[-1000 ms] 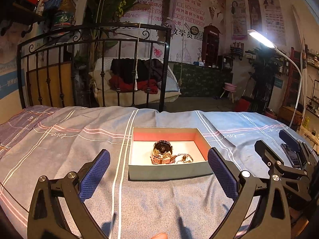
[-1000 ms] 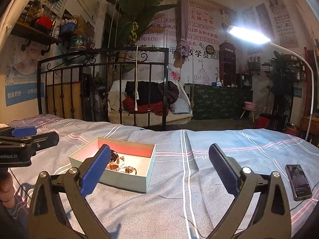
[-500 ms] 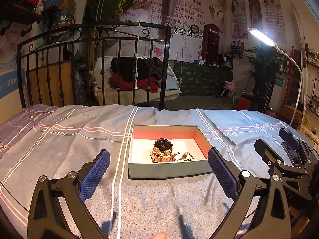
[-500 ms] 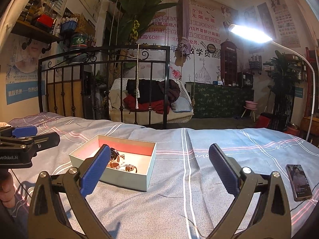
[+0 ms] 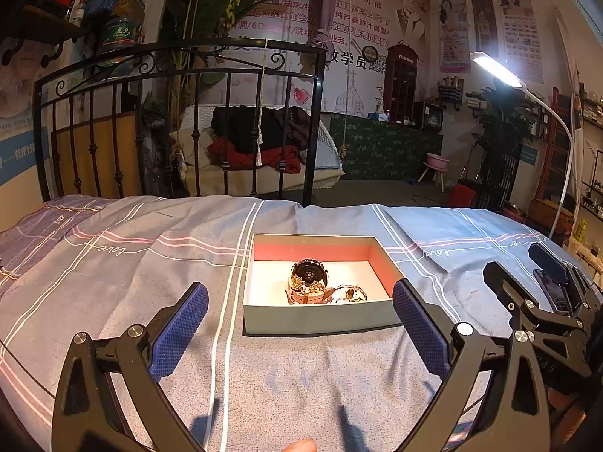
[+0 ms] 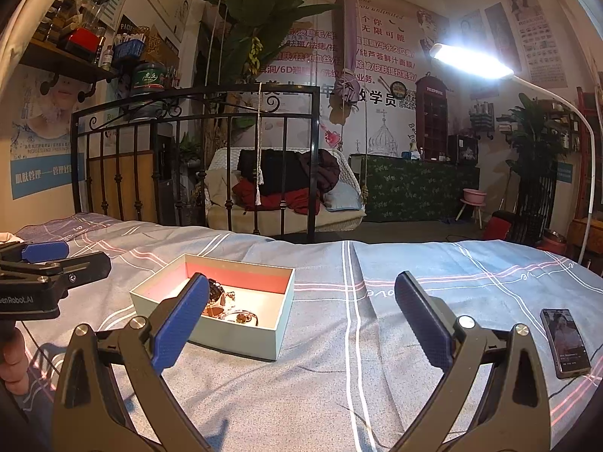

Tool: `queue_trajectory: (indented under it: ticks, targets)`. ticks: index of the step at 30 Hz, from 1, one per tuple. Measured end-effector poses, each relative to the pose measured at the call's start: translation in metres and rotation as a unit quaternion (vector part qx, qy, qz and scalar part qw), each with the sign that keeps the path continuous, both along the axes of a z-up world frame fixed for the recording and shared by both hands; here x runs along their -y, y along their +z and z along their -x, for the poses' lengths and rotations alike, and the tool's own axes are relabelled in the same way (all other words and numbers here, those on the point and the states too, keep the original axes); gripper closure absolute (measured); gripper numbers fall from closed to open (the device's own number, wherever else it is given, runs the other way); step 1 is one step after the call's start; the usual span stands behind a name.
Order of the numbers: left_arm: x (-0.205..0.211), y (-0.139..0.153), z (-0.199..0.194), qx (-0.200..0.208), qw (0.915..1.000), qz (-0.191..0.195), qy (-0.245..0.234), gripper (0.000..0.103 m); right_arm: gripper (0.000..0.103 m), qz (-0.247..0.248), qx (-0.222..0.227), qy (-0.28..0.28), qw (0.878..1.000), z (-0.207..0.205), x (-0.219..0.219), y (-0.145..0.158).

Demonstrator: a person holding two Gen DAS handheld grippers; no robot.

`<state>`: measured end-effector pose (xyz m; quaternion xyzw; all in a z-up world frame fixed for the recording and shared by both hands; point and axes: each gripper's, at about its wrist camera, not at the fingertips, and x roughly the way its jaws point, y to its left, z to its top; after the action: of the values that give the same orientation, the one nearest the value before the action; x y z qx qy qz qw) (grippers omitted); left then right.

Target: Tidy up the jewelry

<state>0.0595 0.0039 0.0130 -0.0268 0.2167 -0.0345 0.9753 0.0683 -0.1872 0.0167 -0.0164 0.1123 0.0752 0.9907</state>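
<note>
A pale green open box (image 5: 316,316) with a pink inner wall lies on the striped bedsheet. Inside it sit a watch (image 5: 308,278) with a dark round face and tan strap, and a small gold piece of jewelry (image 5: 349,293) beside it. My left gripper (image 5: 299,329) hovers open just in front of the box, nothing between its blue pads. In the right wrist view the same box (image 6: 241,342) is at left, the watch (image 6: 215,293) partly hidden behind a blue pad. My right gripper (image 6: 301,320) is open and empty, to the right of the box.
A phone (image 6: 564,342) lies on the sheet at the right. A black iron bed frame (image 5: 181,120) rises at the far edge of the bed. A white lamp (image 6: 471,62) shines from the upper right. The other gripper's body (image 5: 542,316) shows at the right edge.
Both grippers have drifted very slightly; the box sits a touch lower in the views. Nothing was grasped or moved.
</note>
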Motion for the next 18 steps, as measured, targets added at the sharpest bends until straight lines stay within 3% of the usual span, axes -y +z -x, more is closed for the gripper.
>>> queue_trajectory:
  ticks: [18]
  targets:
    - [0.0037, 0.0003, -0.0005, -0.002, 0.9998, -0.012, 0.012, 0.007, 0.006, -0.001, -0.004, 0.001, 1.000, 0.0010, 0.0006, 0.0007]
